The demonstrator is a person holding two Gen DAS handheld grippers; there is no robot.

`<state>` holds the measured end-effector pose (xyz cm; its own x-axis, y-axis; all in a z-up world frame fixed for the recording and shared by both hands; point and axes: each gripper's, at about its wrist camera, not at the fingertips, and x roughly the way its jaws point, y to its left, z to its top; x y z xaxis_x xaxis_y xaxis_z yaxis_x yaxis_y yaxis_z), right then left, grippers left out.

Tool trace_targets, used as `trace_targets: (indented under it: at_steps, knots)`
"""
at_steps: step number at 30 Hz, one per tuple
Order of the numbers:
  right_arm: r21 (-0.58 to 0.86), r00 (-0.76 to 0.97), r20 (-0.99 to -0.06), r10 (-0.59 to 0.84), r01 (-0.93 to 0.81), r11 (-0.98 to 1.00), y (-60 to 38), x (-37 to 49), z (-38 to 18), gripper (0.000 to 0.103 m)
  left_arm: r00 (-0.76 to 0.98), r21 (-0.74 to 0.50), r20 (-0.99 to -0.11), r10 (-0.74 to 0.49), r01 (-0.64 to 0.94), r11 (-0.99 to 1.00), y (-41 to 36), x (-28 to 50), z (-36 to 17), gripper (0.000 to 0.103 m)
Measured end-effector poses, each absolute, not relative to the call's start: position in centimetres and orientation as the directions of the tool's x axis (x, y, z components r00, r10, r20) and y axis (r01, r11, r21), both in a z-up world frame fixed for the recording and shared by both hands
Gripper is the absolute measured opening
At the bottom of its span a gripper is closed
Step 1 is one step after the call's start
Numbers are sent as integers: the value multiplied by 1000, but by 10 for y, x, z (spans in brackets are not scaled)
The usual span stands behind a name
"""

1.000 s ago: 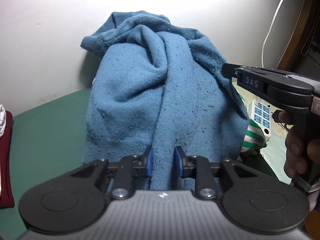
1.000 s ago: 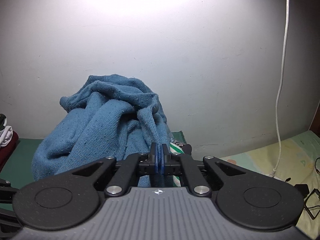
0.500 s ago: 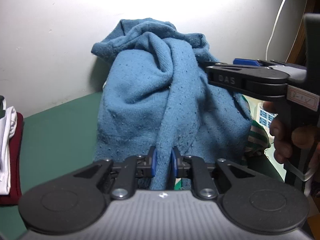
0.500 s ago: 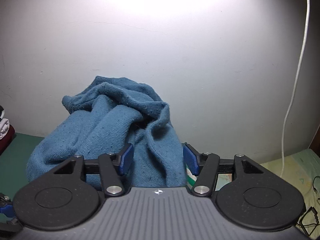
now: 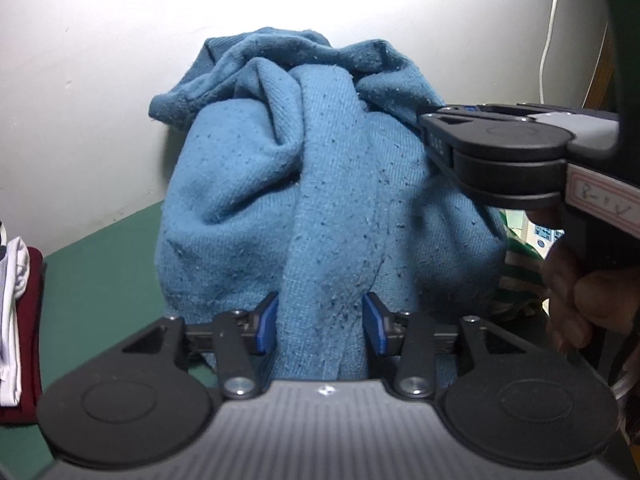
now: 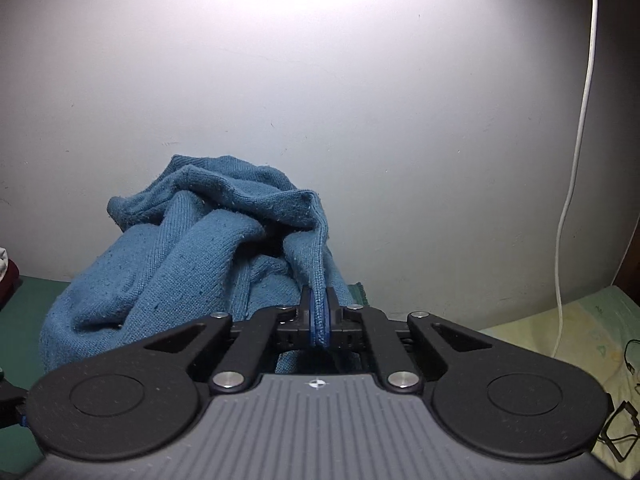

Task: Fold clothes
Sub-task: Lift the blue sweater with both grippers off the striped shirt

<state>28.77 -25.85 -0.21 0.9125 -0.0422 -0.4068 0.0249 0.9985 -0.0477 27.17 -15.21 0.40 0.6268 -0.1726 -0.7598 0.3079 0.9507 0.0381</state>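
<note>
While right gripper (image 6: 319, 320) pinches blue sweater (image 6: 192, 264) edge, left gripper (image 5: 320, 322), jaws opening around a fold, should regrip before spreading.

A teal-blue knitted sweater (image 5: 332, 200) stands in a crumpled, upright heap on the green worktop (image 5: 100, 264) against the white wall, its surface pilled, deep folds running downward, with one ribbed edge (image 6: 318, 280) pulled forward.
</note>
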Motion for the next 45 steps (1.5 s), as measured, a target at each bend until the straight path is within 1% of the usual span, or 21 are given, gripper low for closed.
trace_targets:
  at_steps: [1, 4, 7, 14, 18, 19, 22, 26, 27, 28, 30, 32, 34, 35, 36, 37, 39, 41, 43, 44, 45]
  knots:
    - [-47, 918, -395, -42, 25, 999, -259, 284, 1, 3, 630, 37, -758, -167, 297, 954, -152, 272, 5, 21]
    - [5, 931, -363, -32, 36, 999, -265, 273, 16, 3, 637, 25, -754, -160, 272, 962, -148, 270, 8, 17]
    - [34, 942, -335, -17, 30, 999, -268, 263, 30, 3, 664, 28, -733, -150, 250, 968, -143, 261, 17, 15]
    - [73, 958, -283, 56, -37, 997, -261, 226, 60, 3, 733, 28, -670, -118, 184, 982, -108, 228, 51, 15]
    - [47, 958, -270, 98, -89, 995, -252, 198, 71, 3, 734, 24, -672, -99, 155, 988, -80, 209, 58, 14]
    - [32, 956, -270, 111, -107, 994, -249, 192, 71, 3, 734, 24, -672, -94, 149, 989, -73, 204, 59, 11]
    - [-1, 951, -274, 143, -149, 989, -245, 168, 74, 3, 741, 21, -667, -79, 124, 992, -48, 181, 64, 11]
    - [10, 949, -265, 172, -176, 984, -244, 133, 86, 1, 755, 19, -654, -56, 90, 996, -17, 150, 72, 11]
    - [5, 951, -253, 176, -181, 983, -242, 123, 90, 0, 762, 27, -646, -42, 77, 997, -12, 141, 75, 9]
    - [-1, 954, -241, 180, -186, 983, -239, 112, 94, 0, 770, 36, -638, -26, 64, 997, -6, 133, 79, 0]
    - [-69, 958, -228, 175, -195, 978, -228, 94, 97, 0, 782, 43, -623, -14, 52, 998, 6, 116, 86, 0]
    - [-136, 965, -215, 148, -180, 974, -219, 76, 96, 0, 764, 41, -645, -24, 66, 997, 12, 110, 82, 0]
    - [-189, 963, -245, 113, -161, 969, -213, 76, 86, 11, 743, 40, -669, -33, 80, 996, 18, 104, 78, 0]
    - [-202, 959, -262, 105, -161, 966, -214, 75, 81, 11, 734, 52, -678, -35, 95, 994, 16, 103, 74, 0]
    - [-210, 957, -275, 92, -153, 966, -213, 77, 76, 15, 725, 65, -688, -36, 111, 992, 14, 101, 70, 1]
    - [-219, 952, -298, 71, -140, 966, -210, 82, 70, 29, 717, 79, -696, -32, 121, 990, 11, 99, 66, 9]
    - [-199, 941, -333, 54, -127, 972, -207, 93, 62, 46, 708, 95, -705, -39, 149, 984, 3, 97, 58, 12]
    - [-185, 931, -359, 60, -134, 974, -202, 106, 56, 46, 699, 109, -713, -54, 186, 976, -8, 99, 51, 17]
    - [-183, 923, -378, 74, -153, 971, -195, 123, 52, 46, 703, 126, -708, -69, 222, 967, -20, 108, 45, 36]
    - [-199, 922, -380, 69, -154, 968, -192, 131, 49, 46, 710, 137, -700, -76, 238, 962, -27, 113, 43, 39]
    - [-216, 922, -381, 63, -155, 964, -189, 139, 46, 46, 717, 148, -692, -83, 254, 956, -33, 119, 40, 49]
